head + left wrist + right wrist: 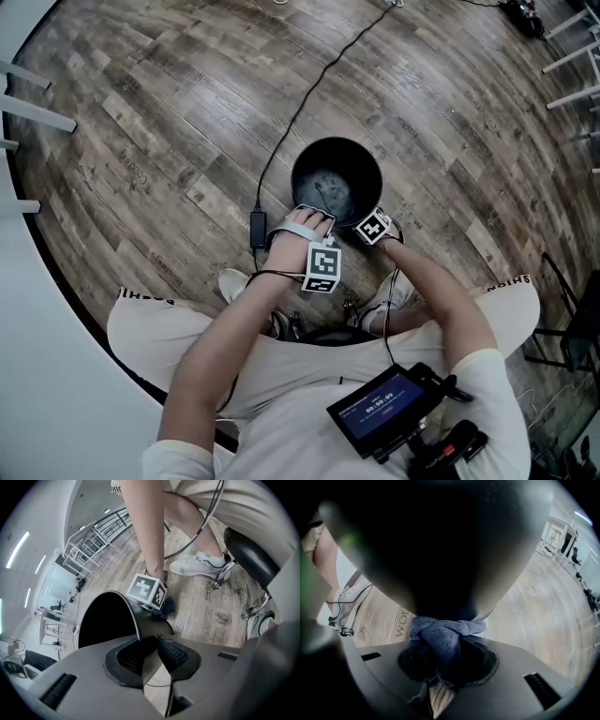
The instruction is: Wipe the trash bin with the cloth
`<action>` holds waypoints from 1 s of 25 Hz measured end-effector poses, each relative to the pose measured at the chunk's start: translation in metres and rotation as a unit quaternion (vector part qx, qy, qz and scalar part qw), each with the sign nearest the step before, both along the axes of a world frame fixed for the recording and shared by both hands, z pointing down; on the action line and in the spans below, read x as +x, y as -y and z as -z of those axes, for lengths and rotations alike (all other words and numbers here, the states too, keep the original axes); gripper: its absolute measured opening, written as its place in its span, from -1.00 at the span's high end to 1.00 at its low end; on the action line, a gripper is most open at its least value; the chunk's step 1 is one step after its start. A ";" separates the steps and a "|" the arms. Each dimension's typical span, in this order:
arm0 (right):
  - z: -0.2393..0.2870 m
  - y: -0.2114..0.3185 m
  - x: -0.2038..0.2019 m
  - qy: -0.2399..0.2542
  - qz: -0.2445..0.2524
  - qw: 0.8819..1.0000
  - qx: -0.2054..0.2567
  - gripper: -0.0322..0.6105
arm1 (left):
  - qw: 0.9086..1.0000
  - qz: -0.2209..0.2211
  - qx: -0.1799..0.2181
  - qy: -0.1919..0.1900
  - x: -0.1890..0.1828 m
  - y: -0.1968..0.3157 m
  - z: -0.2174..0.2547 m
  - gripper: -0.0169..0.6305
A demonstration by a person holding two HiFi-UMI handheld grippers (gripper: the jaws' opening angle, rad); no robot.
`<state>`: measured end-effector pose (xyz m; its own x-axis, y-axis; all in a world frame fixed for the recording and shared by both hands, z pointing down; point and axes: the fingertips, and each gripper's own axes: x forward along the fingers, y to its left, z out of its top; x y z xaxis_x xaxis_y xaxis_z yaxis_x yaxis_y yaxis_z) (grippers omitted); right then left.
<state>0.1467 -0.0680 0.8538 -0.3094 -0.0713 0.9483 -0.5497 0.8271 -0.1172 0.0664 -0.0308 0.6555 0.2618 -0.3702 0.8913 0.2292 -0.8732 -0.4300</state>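
one trash bin (336, 142), black and round, stands upright on the wood floor just in front of my operator's knees, its mouth open to the head view. i count two grippers, each with one marker cube (322, 267), and both are at the bin's near rim. the left gripper (151, 652) is clenched on the bin's wall, one pad inside the rim and one outside. the right gripper (440, 660) is grasping the one cloth (443, 637), a blue bunch pinched between its pads and pressed against the bin's outer wall.

also on view are two white shoes (233, 282), one black cable (309, 94) running across the floor, and one small screen (382, 405) at the person's chest.

from the head view the cloth is hidden under the right gripper and its cube; the left gripper view shows only a blue scrap of it below that cube. in the right gripper view the bin fills the upper frame as a dark blur, its rim and base cut off. the shoe on the right is half covered by the forearm.
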 end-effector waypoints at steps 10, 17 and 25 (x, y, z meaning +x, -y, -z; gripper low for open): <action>0.141 -0.019 0.002 0.052 -0.026 0.998 -0.037 0.60 | 1.000 0.019 0.014 -0.005 0.000 -0.002 -0.001 0.59; 0.232 -0.044 0.000 0.092 -0.029 0.993 -0.070 0.60 | 0.999 0.047 0.022 0.006 -0.016 0.005 -0.001 0.51; 0.253 -0.045 -0.018 0.087 0.000 0.995 -0.054 0.60 | 0.998 0.051 0.032 0.012 -0.017 0.007 -0.001 0.51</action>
<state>0.1287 -0.0232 0.6005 -0.4697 0.0276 0.8824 -0.5126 0.8052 -0.2981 0.0493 -0.0379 0.6562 0.1991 -0.4510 0.8701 0.1504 -0.8633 -0.4818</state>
